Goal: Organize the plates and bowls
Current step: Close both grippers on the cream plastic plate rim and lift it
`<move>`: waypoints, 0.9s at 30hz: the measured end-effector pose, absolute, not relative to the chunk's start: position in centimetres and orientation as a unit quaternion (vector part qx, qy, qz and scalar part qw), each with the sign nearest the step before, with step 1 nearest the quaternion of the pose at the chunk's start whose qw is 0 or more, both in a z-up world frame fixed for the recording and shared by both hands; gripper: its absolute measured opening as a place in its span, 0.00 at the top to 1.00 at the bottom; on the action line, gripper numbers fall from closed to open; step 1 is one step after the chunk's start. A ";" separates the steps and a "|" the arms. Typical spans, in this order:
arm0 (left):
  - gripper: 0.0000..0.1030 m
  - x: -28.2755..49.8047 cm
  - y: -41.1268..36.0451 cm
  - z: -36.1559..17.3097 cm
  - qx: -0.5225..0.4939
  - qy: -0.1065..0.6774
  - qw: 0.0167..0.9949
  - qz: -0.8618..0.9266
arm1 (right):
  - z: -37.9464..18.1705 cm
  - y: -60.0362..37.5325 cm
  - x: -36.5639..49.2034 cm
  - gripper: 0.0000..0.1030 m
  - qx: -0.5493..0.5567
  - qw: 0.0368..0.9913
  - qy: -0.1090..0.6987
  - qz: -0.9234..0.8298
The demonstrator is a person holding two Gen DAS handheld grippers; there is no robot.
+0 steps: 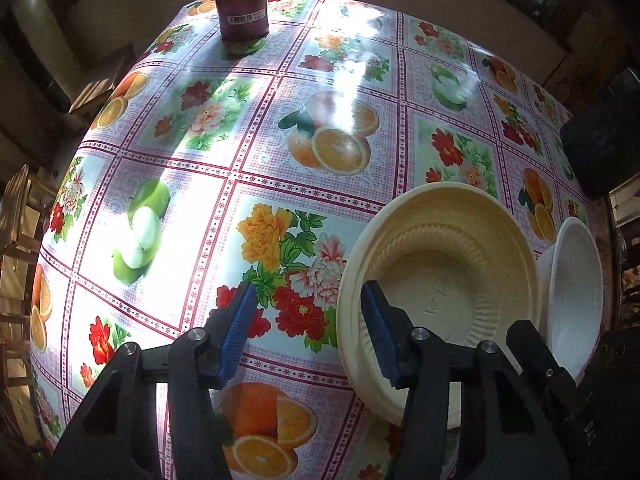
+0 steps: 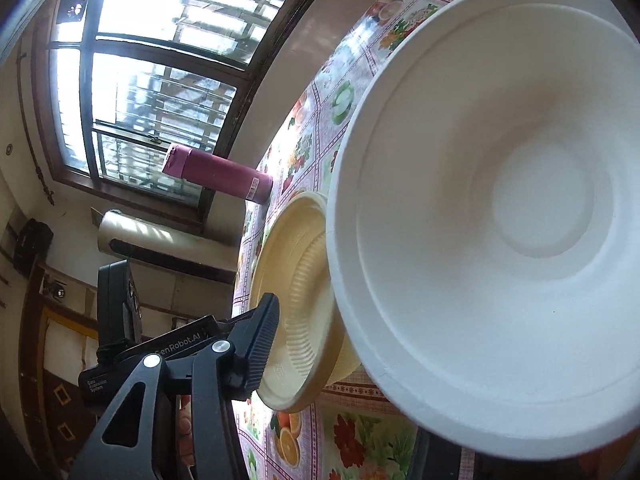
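A cream ribbed bowl (image 1: pixel 440 280) rests on the fruit-print tablecloth (image 1: pixel 240 128) at the right of the left wrist view. My left gripper (image 1: pixel 310 332) is open, its right blue finger (image 1: pixel 378 332) inside the bowl's rim and its left one outside, not closed. A white foam bowl (image 1: pixel 576 300) stands tilted on edge just right of the cream bowl. In the right wrist view the white bowl (image 2: pixel 500 200) fills the frame, close against the cream bowl (image 2: pixel 296 300). Only the right gripper's left finger (image 2: pixel 260 344) shows; the white bowl hides the other.
A magenta bottle (image 1: pixel 242 0) stands at the table's far edge; it also shows in the right wrist view (image 2: pixel 218 174). A dark object (image 1: pixel 600 148) sits at the table's right edge. Wooden chairs (image 1: pixel 20 240) stand left of the table. A window (image 2: pixel 140 80) is beyond.
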State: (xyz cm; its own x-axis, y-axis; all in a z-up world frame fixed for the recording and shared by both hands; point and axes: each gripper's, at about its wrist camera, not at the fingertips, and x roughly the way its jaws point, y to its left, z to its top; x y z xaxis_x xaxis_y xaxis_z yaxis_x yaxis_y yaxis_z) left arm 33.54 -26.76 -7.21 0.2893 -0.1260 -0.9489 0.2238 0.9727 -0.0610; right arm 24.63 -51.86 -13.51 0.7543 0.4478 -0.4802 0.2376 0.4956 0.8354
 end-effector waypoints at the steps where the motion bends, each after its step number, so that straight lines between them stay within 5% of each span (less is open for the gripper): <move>1: 0.55 33.5 -26.8 -7.1 0.039 0.587 0.801 -0.113 | -13.6 -51.9 24.6 0.56 0.497 0.793 0.345 0.064; 5: 0.63 33.4 -27.1 -7.0 0.037 0.588 0.797 -0.134 | -13.8 -51.8 24.7 0.62 0.495 0.793 0.349 0.057; 12: 0.77 32.3 -28.0 -6.8 0.066 0.583 0.795 -0.157 | -14.4 -51.9 24.4 0.91 0.495 0.789 0.362 0.040; 27: 0.80 29.3 -28.9 -6.0 0.151 0.553 0.802 -0.171 | -11.9 -50.8 23.4 0.92 0.454 0.808 0.376 0.007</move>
State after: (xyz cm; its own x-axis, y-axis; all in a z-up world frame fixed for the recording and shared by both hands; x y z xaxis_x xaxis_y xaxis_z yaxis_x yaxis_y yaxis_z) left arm 29.31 -28.94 -5.97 0.3309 -0.1066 -0.9376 0.4414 0.8957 0.0539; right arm 23.45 -50.78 -11.91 0.7164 0.3539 -0.6012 0.3297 0.5878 0.7388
